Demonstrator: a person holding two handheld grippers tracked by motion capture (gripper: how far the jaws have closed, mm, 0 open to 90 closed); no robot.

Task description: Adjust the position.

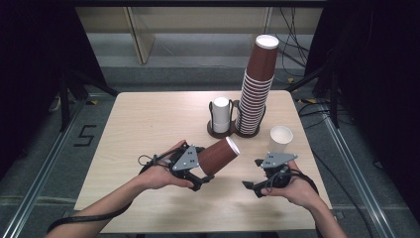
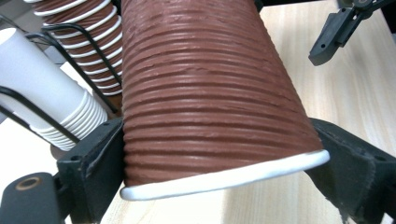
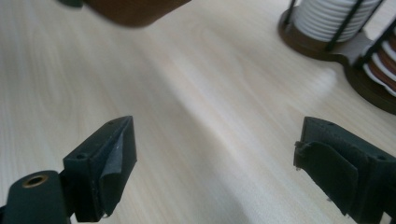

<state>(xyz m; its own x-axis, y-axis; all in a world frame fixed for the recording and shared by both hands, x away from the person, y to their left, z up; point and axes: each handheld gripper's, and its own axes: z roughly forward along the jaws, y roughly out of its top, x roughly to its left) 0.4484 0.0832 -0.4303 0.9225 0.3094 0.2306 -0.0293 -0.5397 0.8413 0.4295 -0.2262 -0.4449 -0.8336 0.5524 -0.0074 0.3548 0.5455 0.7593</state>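
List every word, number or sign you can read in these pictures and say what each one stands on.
"5" – dark figure marked on the grey floor, left of the table.
No print can be seen on the brown cup in the left gripper, the brown cup stack, the white cup stack or the single white cup.

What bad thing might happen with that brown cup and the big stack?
The left tool pinches the brown cup near its rim; squeezing harder might crush it. The tall stack leans, so a bump might topple it. The white cup by the right tool might get knocked over.
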